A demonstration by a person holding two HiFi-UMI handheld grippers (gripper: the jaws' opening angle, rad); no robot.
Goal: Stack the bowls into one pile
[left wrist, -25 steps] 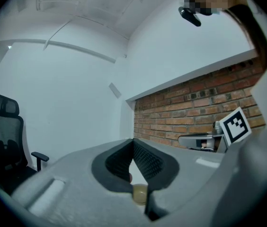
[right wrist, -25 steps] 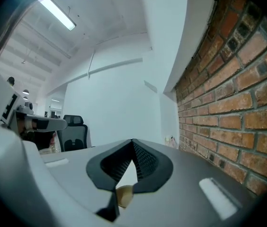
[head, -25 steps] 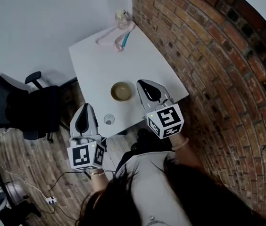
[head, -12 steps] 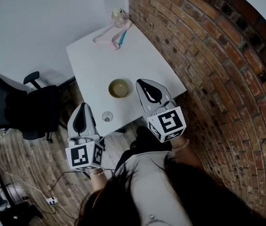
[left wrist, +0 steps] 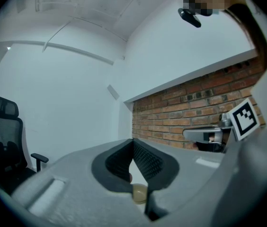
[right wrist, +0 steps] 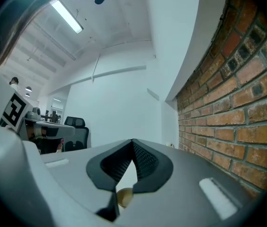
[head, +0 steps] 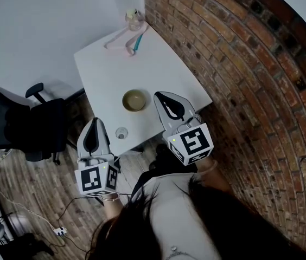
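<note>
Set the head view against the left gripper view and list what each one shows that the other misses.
Head view only: the whole white table, a pink hanger, a jar and a small clear container. Left gripper view only: the ceiling and the ribbed pads of the left gripper, jaws shut. Both: the office chair, the brick wall, the right gripper and, seemingly, the olive bowl.

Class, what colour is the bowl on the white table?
The bowl is dull yellowish-brown; it shows best in the head view.
</note>
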